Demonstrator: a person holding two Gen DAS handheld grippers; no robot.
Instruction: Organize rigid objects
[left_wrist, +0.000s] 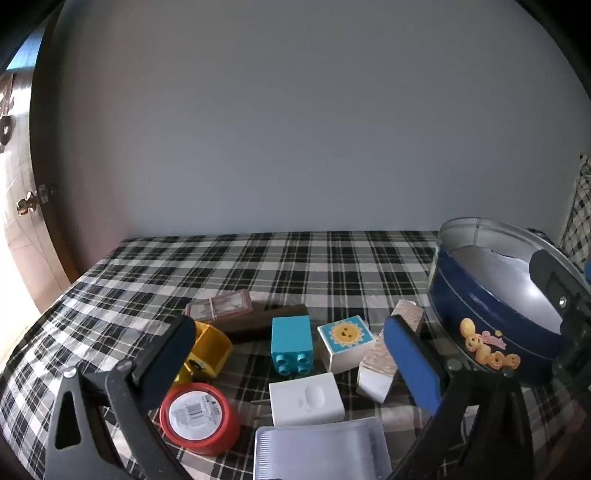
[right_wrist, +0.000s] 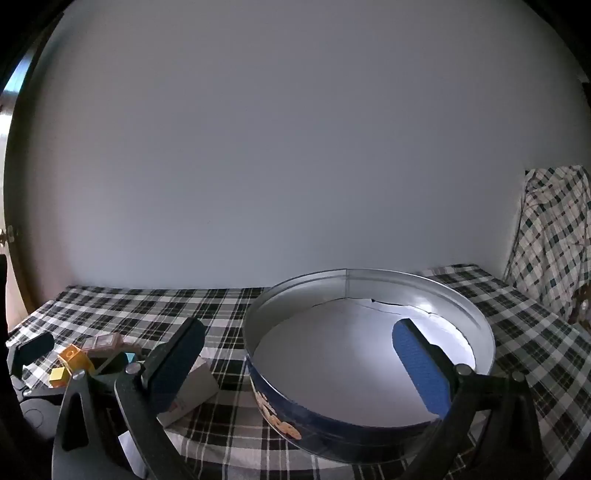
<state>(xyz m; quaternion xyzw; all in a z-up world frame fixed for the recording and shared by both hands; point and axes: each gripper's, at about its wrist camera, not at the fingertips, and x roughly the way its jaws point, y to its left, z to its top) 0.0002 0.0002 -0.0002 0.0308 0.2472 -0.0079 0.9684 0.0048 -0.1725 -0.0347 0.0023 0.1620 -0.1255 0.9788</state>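
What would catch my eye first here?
Probably the big round blue tin, open and empty on the plaid cloth, with the right gripper poised over its rim. To its left, toys cluster: a teal brick, a sun block and a red tape roll.

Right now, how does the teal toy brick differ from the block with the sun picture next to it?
The teal brick is solid teal plastic with round studs facing the camera; the sun block is pale with smooth sides. The brick has no picture, while the sun block's top shows a smiling yellow sun on light blue. The brick stands taller, the sun block squatter. Both rest on the checked cloth, untouched.
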